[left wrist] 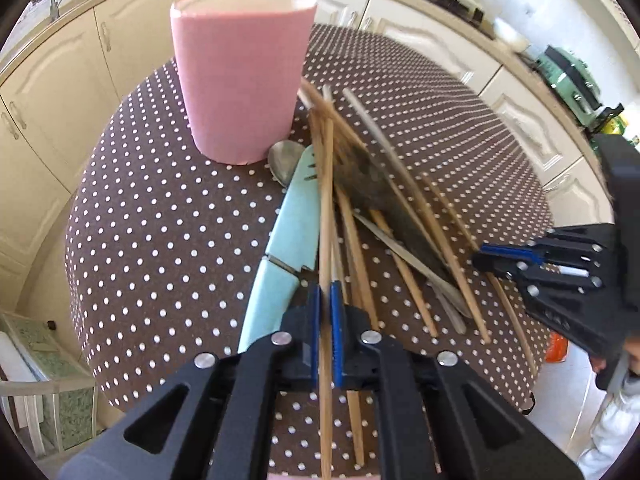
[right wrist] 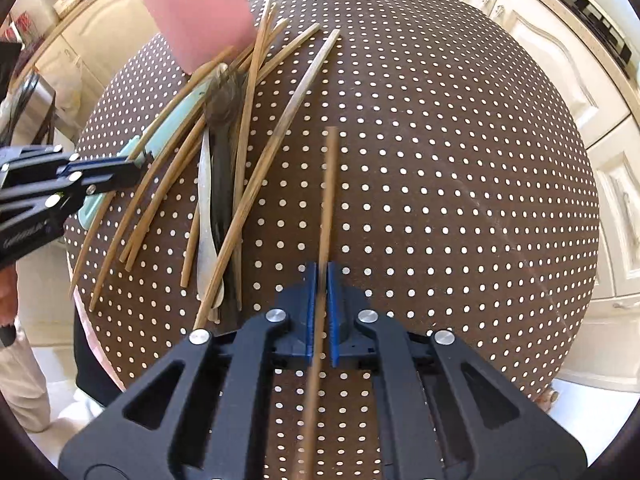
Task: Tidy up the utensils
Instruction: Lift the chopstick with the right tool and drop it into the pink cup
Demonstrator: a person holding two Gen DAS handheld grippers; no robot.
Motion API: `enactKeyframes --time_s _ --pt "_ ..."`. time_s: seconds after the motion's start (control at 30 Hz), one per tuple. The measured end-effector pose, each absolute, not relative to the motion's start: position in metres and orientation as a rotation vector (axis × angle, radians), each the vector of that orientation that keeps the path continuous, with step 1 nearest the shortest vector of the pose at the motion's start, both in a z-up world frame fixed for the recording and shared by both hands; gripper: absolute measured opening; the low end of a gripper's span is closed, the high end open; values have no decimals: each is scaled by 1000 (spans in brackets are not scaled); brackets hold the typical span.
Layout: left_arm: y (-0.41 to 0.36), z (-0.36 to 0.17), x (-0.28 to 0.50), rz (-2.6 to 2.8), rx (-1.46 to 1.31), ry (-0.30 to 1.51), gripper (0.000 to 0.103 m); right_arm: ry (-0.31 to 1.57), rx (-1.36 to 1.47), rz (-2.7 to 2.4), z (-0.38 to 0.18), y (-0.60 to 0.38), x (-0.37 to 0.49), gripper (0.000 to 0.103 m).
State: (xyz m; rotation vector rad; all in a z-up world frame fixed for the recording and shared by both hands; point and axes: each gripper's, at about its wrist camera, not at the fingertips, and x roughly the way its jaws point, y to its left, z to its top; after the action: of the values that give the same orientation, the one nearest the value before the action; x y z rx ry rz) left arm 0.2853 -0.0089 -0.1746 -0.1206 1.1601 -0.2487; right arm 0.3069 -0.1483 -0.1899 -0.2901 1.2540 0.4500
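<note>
Chopsticks are held one per hand-held gripper. The left hand-held gripper (left wrist: 327,300) is clamped narrow on a thin pale bamboo chopstick (left wrist: 326,208) that points toward the tall pink cylindrical holder (left wrist: 240,80), which stands upright at the far left of the brown polka-dot worktop (left wrist: 160,220). For a clean insertion, the stick should likely be lifted clear of the pile, tipped upright over the holder's open rim, and released only once its tip is inside. Just right of the holder lies the crossed pile: a mint-green plastic knife (left wrist: 288,220), a metal spoon (left wrist: 285,160), a dark spatula (left wrist: 372,184) and loose bamboo chopsticks (left wrist: 432,216). The right hand-held gripper (right wrist: 321,280) grips a darker brown wooden chopstick (right wrist: 329,200) above bare cloth, well apart from the pile.
</note>
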Motion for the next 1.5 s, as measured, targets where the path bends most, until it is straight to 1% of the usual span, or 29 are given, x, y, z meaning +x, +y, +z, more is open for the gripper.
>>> enactKeyframes --time_s 0.1,0.23,0.3,0.47,0.57,0.73,0.9,1.03,1.17,1.33,1.5 --pt "-7 -168 276 -262 -139 1119 5 1236 -243 452 -189 -155 308 5" --pt "0 -153 261 -314 -168 1023 5 1177 -184 454 -173 -173 307 5" --pt "3 -139 252 -346 -176 940 5 1124 -153 463 -156 -179 304 5" --pt "13 -94 242 -385 -185 670 5 903 -60 519 -97 -177 307 5" --pt "18 -72 252 -367 -167 499 5 758 -2 558 -59 -168 312 5" --pt "32 -47 284 -313 -176 332 5 549 67 604 -20 -140 331 5" --pt "38 -34 307 -226 -204 170 5 403 127 611 -3 -117 348 5" --pt "46 -31 332 -169 -232 60 5 331 172 614 1 -102 372 5" --pt "53 -37 342 -132 -252 24 5 259 198 593 -5 -89 385 5" --pt "58 -57 364 -110 -274 53 5 217 195 585 -17 -77 396 5" --pt "61 -83 364 -107 -247 119 5 251 161 601 -36 -66 394 5"
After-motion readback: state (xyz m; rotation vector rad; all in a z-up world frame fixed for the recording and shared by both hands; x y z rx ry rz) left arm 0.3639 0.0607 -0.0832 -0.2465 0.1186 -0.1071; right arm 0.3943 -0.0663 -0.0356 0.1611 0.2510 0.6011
